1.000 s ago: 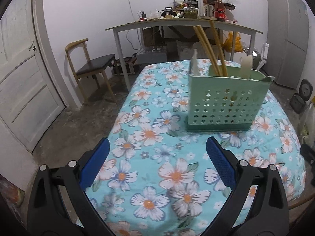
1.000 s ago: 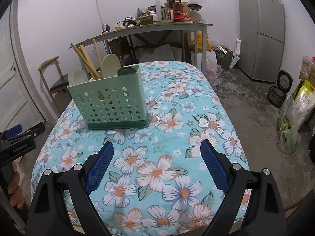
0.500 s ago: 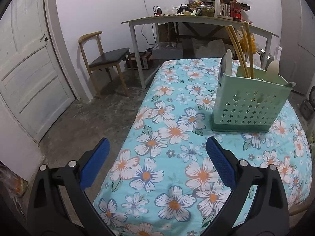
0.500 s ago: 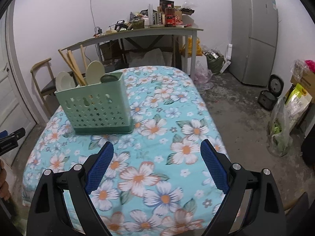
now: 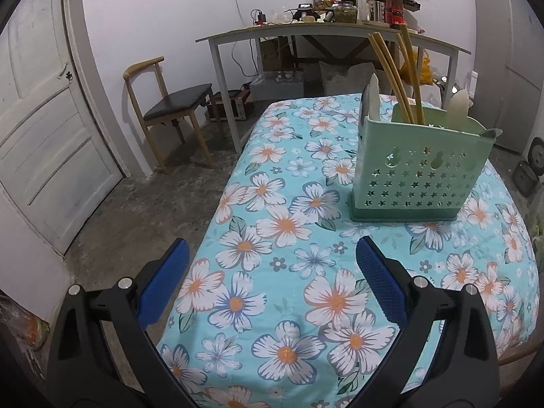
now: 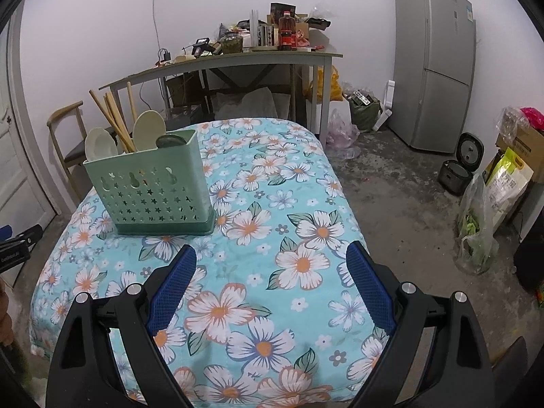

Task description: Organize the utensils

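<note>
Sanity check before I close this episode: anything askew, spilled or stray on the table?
Nothing stands out. The green caddy stands upright on the floral tablecloth, with chopsticks and spoons inside. No utensils lie loose. Left gripper and right gripper are open and empty.

Your utensil caddy (image 5: 418,173) (image 6: 153,190): mint-green plastic, star and gourd cutouts, upright on floral tablecloth (image 5: 278,238) (image 6: 272,238). Your chopsticks (image 5: 394,74) (image 6: 112,119): tan, leaning in caddy, tips up. Two cream spoons (image 6: 148,125) stand bowl-up inside. Dark green utensil (image 6: 171,141) pokes just above rim at caddy's end.
</note>
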{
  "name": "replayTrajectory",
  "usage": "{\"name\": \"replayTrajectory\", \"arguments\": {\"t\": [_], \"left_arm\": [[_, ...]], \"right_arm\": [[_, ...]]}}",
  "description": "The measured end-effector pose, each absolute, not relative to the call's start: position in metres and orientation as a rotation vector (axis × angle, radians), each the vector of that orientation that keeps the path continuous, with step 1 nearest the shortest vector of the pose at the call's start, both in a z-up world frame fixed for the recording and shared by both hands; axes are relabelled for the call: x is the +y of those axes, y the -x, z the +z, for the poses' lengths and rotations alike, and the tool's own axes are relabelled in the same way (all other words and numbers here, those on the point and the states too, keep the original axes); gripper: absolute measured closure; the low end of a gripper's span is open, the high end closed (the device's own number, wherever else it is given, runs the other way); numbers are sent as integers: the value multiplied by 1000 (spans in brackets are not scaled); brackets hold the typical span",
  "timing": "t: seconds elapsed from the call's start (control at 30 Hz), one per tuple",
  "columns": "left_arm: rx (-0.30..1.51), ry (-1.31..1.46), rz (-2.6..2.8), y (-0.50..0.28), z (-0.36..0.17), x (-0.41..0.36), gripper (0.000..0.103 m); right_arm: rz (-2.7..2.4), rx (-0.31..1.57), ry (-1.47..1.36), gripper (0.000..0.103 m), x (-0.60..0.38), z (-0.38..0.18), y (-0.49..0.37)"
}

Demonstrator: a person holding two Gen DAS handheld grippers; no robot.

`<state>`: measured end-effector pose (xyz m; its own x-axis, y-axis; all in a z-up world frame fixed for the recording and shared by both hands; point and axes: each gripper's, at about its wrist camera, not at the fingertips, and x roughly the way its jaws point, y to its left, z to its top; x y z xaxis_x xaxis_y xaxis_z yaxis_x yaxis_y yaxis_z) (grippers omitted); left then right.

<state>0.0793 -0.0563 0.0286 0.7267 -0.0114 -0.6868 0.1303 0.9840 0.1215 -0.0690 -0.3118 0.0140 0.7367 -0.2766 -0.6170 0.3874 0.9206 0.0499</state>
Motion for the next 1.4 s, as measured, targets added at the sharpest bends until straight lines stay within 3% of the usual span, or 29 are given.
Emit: {"name": "replayTrajectory", "arguments": {"t": [1.4], "left_arm": [[759,-189,-78,-78,28,-58,8]], "right_arm": [[-325,658,-161,16,-300,13,64]]}}
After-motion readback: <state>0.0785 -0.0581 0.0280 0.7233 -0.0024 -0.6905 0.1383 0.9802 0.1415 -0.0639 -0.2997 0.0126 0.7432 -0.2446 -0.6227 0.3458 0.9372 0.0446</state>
